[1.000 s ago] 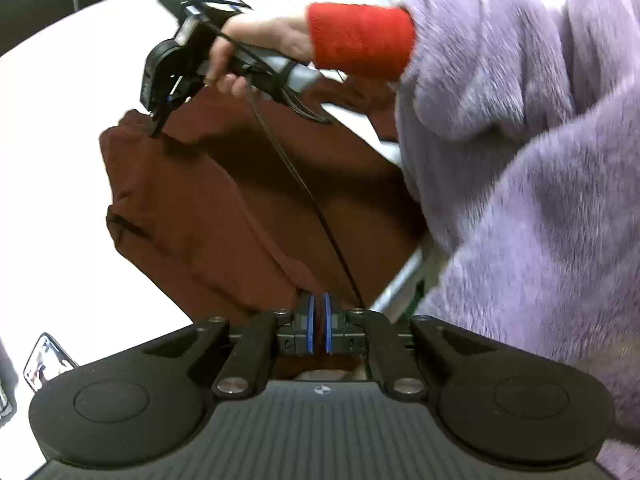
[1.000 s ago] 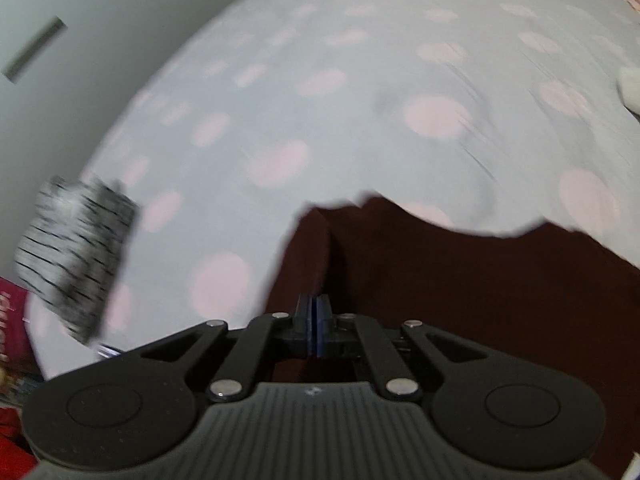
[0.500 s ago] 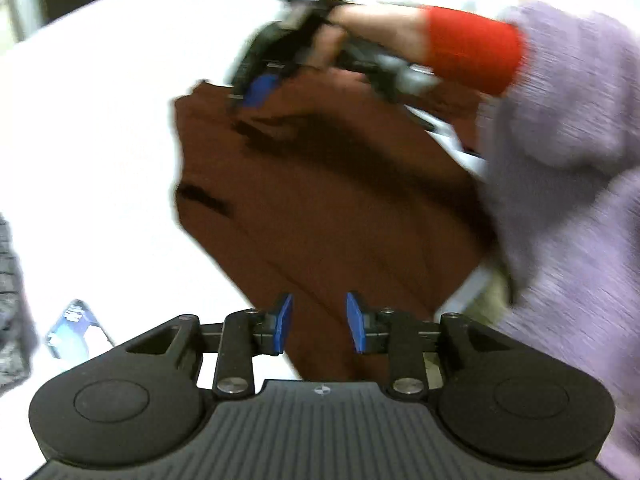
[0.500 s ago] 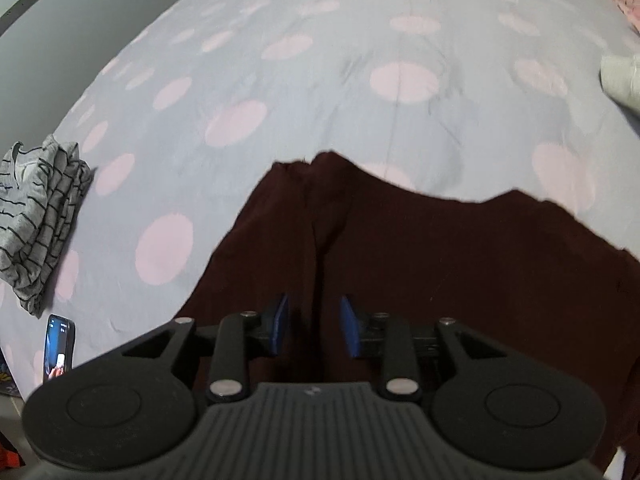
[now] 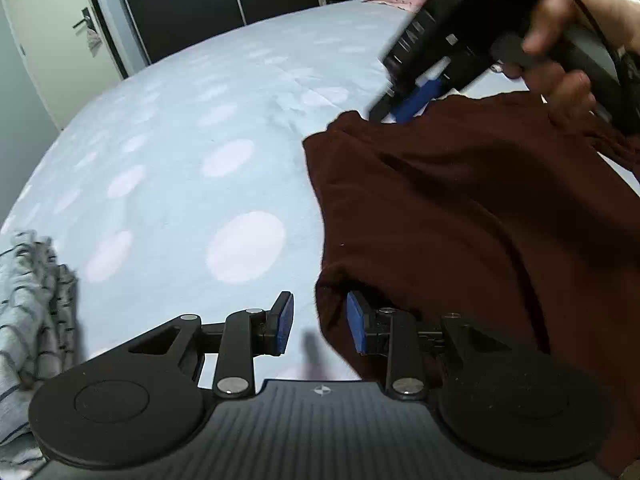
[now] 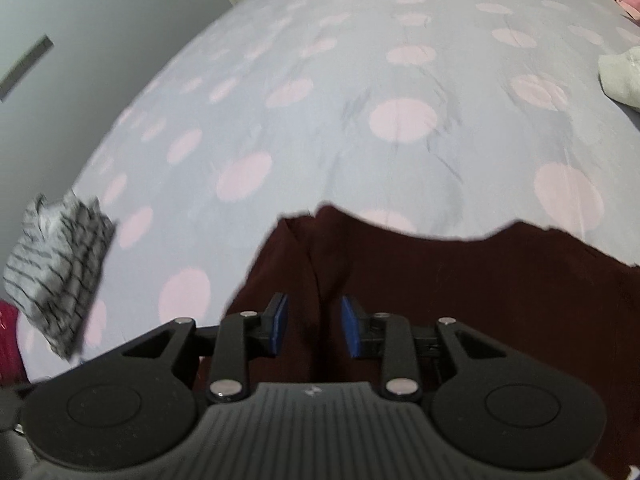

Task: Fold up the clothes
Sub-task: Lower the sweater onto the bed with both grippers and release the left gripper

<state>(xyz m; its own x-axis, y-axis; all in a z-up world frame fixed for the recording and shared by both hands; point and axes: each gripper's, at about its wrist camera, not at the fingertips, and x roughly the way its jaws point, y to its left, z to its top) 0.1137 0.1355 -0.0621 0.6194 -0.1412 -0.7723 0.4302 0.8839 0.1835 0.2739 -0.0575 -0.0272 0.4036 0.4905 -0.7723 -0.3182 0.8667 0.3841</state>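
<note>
Both tongs, left (image 5: pixel 320 328) and right (image 6: pixel 314 326), now stand released; a second ago they pinched the maroon garment (image 5: pixel 460 216), lying at three o'clock.

garment (image 6: pixel 460 300) on bed (image 6: pixel 320 120) at 6 o'clock | striped cloth (image 6: pixel 60 272) at 9 | pale cloth (image 6: pixel 622 74) at 2

Left gripper (image 5: pixel 320 328) and right gripper (image 6: pixel 314 326), fingers just parted, empty
</note>
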